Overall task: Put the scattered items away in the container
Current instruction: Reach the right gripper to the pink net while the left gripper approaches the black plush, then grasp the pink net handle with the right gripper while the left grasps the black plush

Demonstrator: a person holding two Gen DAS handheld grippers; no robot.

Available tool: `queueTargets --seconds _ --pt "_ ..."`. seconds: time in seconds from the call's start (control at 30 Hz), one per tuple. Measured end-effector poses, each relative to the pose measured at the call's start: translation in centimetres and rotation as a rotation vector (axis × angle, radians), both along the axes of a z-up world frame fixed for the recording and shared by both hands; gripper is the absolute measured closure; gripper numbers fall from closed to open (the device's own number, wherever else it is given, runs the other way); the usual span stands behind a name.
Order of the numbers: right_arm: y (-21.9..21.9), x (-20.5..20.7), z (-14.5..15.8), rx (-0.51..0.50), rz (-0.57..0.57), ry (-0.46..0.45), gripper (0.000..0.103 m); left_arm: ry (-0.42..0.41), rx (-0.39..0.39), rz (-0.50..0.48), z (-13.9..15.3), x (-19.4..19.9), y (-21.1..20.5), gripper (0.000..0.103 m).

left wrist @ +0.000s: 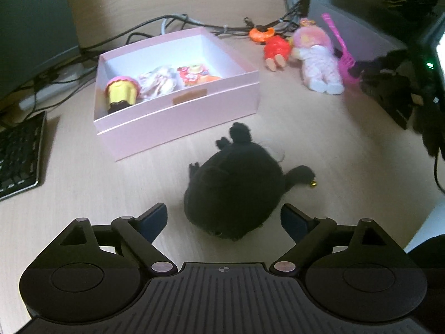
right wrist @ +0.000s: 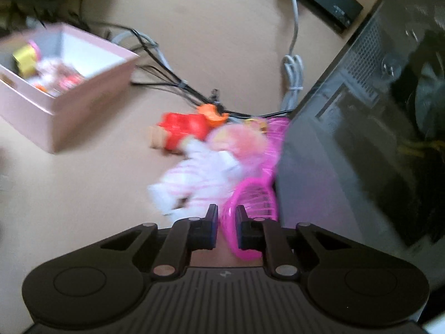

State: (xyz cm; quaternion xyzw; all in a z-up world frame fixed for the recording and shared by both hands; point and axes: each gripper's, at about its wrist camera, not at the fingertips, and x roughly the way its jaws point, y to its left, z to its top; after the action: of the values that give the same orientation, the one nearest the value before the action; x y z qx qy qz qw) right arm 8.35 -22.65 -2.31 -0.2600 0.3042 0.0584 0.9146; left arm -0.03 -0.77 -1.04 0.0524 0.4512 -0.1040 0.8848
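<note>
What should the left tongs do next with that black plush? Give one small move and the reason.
Probably ease the left tongs forward and down, then close. They are open, the black plush toy lies on the desk with its near end between the tips, nothing gripped yet. The pink box sits just beyond it. The right tongs already pinch the pink scoop.

One pink box (left wrist: 178, 128) stood on the desk, holding three toys — a yellow cupcake (left wrist: 121, 93), a pale cloth bundle (left wrist: 158, 83) and a red-and-orange piece (left wrist: 194, 75). Outside it lay five things: one black plush (left wrist: 233, 192), one white doll (left wrist: 317, 58), one red doll (left wrist: 276, 48), one orange ring (left wrist: 261, 34) and one pink scoop (left wrist: 345, 53). There were two grippers — left (left wrist: 224, 220) and right (right wrist: 226, 222) — one keyboard (left wrist: 19, 156) and one dark case (right wrist: 361, 128). The cables ran tangled; their number could not be told.
</note>
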Motion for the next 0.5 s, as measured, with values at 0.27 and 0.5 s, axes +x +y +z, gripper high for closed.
queueTargets --seconds 0.27,0.5 --pt "2.3 -6.3 -0.2 0.122 0.095 0.132 0.09 -0.029 0.023 -0.08 -0.4 1.0 -1.3 0.009" --pt "2.3 -5.5 -0.8 0.022 0.064 0.068 0.09 -0.041 0.04 -0.063 -0.7 1.1 -1.3 0.022"
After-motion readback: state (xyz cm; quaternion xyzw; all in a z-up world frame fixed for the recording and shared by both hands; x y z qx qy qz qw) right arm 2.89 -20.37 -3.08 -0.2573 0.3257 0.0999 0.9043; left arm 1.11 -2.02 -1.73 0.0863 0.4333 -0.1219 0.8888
